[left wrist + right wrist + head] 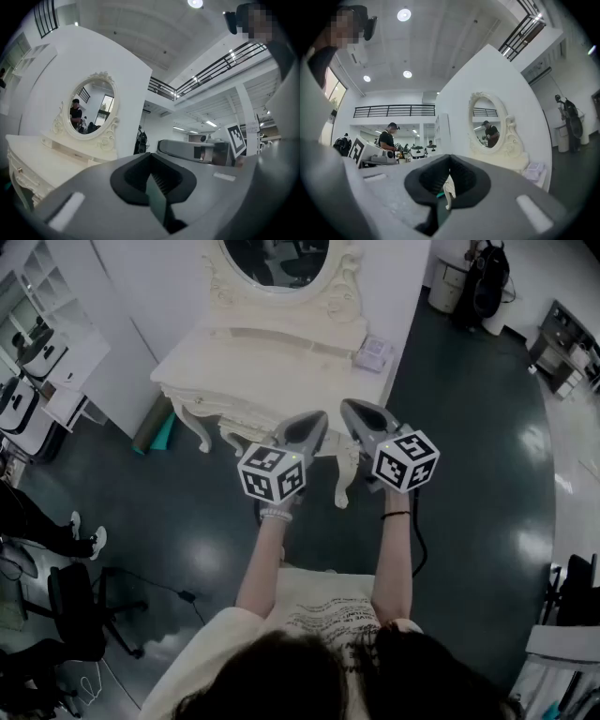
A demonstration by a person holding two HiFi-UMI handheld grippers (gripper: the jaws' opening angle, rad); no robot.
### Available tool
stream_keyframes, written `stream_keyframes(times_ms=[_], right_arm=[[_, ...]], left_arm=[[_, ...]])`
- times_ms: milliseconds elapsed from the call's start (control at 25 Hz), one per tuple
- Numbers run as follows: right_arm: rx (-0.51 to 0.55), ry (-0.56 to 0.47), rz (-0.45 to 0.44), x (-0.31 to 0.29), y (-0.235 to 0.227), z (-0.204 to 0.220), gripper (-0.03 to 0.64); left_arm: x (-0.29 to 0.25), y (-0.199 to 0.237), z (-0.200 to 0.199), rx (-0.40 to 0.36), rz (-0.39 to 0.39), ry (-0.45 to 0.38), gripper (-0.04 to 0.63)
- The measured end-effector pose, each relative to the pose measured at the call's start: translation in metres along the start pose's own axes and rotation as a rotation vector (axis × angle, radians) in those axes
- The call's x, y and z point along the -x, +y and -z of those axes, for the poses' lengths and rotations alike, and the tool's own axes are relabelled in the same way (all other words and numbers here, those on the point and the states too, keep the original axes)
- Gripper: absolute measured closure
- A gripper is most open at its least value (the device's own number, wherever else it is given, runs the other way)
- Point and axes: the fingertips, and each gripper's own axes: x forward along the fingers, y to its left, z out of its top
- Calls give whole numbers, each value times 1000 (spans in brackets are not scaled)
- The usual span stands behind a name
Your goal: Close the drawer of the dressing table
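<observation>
The cream dressing table (pixel 272 362) with its oval mirror (pixel 277 259) stands straight ahead against a white wall. From above I cannot make out its drawer front. My left gripper (pixel 317 423) and right gripper (pixel 352 413) are held side by side, level, just before the table's front edge, touching nothing. Both are shut and empty. In the left gripper view, my left gripper (pixel 150 157) points past the table (pixel 33 164) and mirror (pixel 91 110) at its left. In the right gripper view, my right gripper (pixel 450 159) has the mirror (pixel 487 126) at its right, and a carved table leg (pixel 449 190) shows through its jaws.
A small pale box (pixel 373 352) lies on the table's right end. A teal roll (pixel 164 432) leans by the table's left leg. An office chair (pixel 80 610), a floor cable (pixel 159 587) and a person's legs (pixel 37 521) are at the left. White desks (pixel 47 381) stand farther left.
</observation>
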Motion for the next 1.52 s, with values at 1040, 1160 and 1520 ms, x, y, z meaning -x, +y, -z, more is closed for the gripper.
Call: stream_keyframes(times_ms=[1040, 1160, 1520], right_arm=[[-45, -11, 37, -3, -45, -2, 614], [-55, 0, 46, -8, -54, 2, 614], [-92, 21, 102, -55, -83, 25, 614]], left_arm=[[-35, 9, -3, -13, 16, 20, 591], [-43, 16, -1, -1, 9, 21, 591], [-67, 71, 7, 28, 43, 56, 591]])
